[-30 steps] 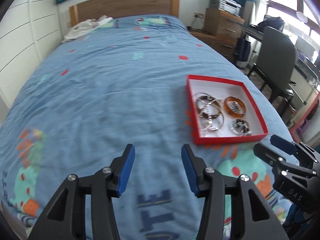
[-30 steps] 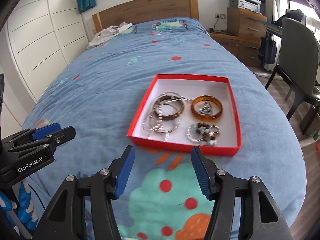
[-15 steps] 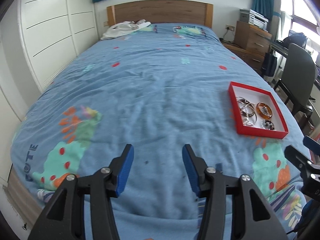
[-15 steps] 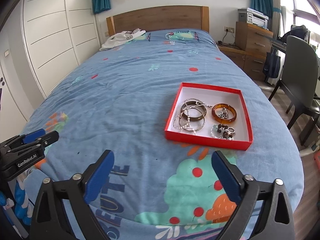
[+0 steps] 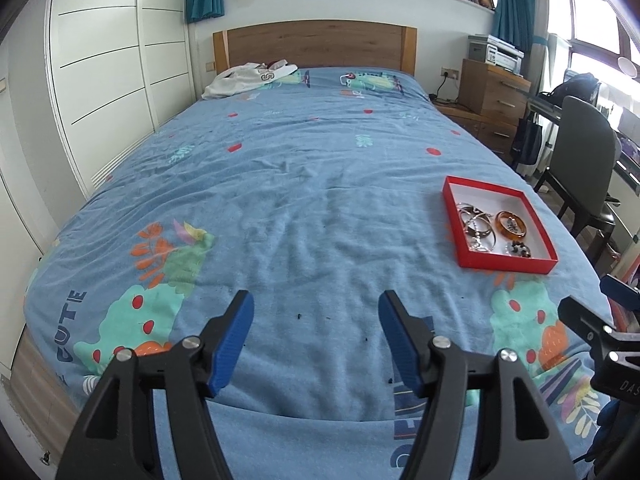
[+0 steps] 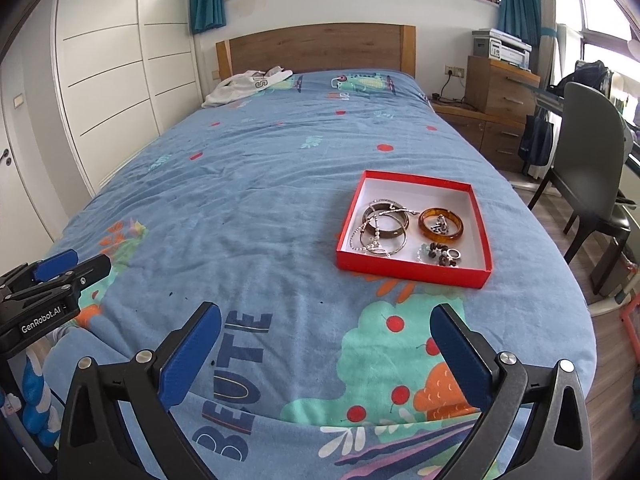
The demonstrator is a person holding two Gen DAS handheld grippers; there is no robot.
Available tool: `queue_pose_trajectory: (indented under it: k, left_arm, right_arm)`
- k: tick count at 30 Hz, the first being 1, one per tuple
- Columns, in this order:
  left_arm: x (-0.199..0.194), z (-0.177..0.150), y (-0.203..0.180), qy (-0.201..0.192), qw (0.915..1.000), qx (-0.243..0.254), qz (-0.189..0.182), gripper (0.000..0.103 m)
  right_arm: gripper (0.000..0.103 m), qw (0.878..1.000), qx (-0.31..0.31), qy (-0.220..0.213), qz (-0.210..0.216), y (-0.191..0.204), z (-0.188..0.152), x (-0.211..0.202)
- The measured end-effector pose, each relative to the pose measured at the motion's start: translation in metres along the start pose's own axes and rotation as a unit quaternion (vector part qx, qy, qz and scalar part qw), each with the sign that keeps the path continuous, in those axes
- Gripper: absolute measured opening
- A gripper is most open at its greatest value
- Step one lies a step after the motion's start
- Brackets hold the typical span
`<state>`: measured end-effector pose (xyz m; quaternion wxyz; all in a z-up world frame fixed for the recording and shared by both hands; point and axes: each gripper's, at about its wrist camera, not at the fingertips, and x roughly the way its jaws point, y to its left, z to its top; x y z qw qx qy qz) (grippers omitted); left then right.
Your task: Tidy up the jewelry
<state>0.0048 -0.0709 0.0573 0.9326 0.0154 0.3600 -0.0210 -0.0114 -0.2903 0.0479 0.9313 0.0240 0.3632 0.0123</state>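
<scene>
A shallow red box (image 6: pixel 412 274) with a white inside lies on the blue bedspread, right of centre; it also shows in the left wrist view (image 5: pixel 506 266). In it lie silver bangles (image 6: pixel 382 228), an amber bangle (image 6: pixel 440 226) and a small beaded piece with a ring (image 6: pixel 442 254). My right gripper (image 6: pixel 326 354) is open and empty above the foot of the bed, short of the box. My left gripper (image 5: pixel 316 340) is open and empty, left of the box. Each gripper shows at the edge of the other's view.
A white garment (image 6: pixel 244 84) lies by the wooden headboard (image 6: pixel 316 48). White wardrobe doors (image 6: pixel 112 80) run along the left. A wooden dresser with a printer (image 6: pixel 500 76) and a grey chair (image 6: pixel 592 164) stand to the right of the bed.
Both grippers have pulled back from the box toward the foot of the bed and risen. The right jaws opened wider. The jewelry has not moved.
</scene>
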Motion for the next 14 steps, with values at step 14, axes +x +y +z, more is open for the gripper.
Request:
queue_pose_trajectory:
  k: [14]
  left_arm:
    - [-0.006,-0.012,-0.004,0.009,0.9999,0.005,-0.008,0.063]
  right_arm:
    - [0.102,1.000,0.018,0.000,-0.008,-0.009,-0.016,-0.006]
